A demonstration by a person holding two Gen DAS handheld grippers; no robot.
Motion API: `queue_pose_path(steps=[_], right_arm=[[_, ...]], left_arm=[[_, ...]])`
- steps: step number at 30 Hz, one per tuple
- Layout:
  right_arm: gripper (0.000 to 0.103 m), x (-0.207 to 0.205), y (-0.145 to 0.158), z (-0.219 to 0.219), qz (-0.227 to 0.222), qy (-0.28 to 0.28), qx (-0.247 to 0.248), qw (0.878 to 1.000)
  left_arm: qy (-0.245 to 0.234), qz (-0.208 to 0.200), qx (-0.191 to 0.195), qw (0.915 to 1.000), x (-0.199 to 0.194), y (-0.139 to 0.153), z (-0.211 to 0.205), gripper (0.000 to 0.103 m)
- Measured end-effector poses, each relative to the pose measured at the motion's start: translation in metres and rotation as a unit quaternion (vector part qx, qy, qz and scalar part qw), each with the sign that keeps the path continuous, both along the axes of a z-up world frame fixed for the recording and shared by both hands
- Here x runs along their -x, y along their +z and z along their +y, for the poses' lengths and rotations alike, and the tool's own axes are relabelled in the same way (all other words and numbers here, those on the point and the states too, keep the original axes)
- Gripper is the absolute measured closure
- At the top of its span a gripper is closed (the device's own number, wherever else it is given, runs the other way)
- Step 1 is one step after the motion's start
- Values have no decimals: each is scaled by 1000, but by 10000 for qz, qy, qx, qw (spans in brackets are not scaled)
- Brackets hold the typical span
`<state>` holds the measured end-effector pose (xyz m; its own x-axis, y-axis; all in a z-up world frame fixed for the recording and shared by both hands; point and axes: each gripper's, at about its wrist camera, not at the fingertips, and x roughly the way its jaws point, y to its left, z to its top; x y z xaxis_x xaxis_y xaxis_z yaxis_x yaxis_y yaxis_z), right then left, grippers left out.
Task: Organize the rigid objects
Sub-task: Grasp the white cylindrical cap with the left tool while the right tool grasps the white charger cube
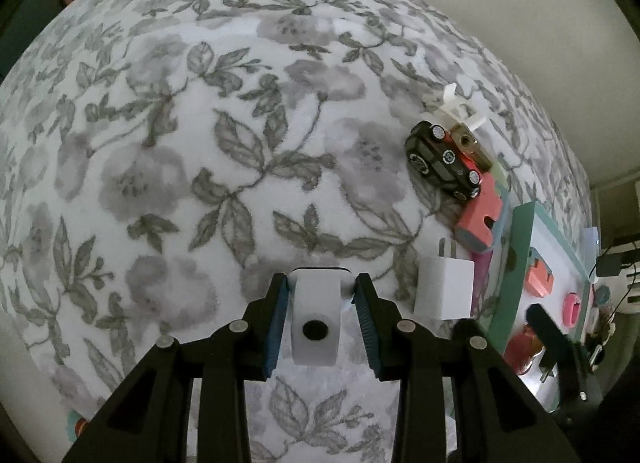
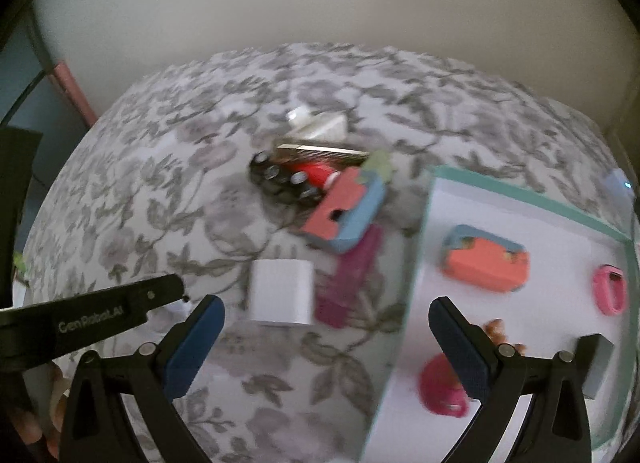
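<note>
Floral grey-and-white cloth [image 1: 200,143] covers the whole surface, with a plain pale wall behind it. On the left wrist view, the left gripper [image 1: 320,303] is clamped on a small white block with a black dot on it [image 1: 316,323], blue pads pressing both its sides, so that one's definitely held. Just off to the right of those fingers sits a white charger plug [image 1: 444,289] with its prongs pointing away. Further ahead and to the right there's a little pile: a black toy car [image 1: 440,159] lying on its side, touching a pink-and-blue block [image 1: 478,219], with a brown wooden piece [image 1: 470,143] and some white plastic bit [image 1: 456,107] behind.

The right gripper [image 2: 326,339] is spread wide open, nothing between its fingers. White plug [image 2: 280,291] is just ahead of the left finger, a magenta comb-looking thing [image 2: 352,279] right beside it. A teal-rimmed white tray [image 2: 520,191] sits ahead of the right finger, holding an orange-and-blue block [image 2: 486,261], a pink ring [image 2: 610,289], a grey block [image 2: 598,363] and something magenta [image 2: 440,391], blurry.
</note>
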<state>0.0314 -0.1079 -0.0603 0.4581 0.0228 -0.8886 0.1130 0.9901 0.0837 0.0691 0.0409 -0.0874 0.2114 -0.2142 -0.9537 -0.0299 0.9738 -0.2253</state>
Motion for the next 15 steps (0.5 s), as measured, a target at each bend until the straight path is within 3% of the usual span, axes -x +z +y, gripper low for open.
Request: queue_pose_path(steps=[5, 10, 15], right_arm=[[2, -10, -12, 9, 145, 117, 19, 9998], [24, -19, -20, 14, 235, 203, -28, 9995], [38, -26, -27, 19, 269, 218, 130, 9993]], left_arm=[[19, 62, 71, 10000, -7, -7, -2, 67], [37, 146, 91, 9998, -9, -13, 1, 67], [49, 245, -33, 9997, -16, -21, 7, 67]])
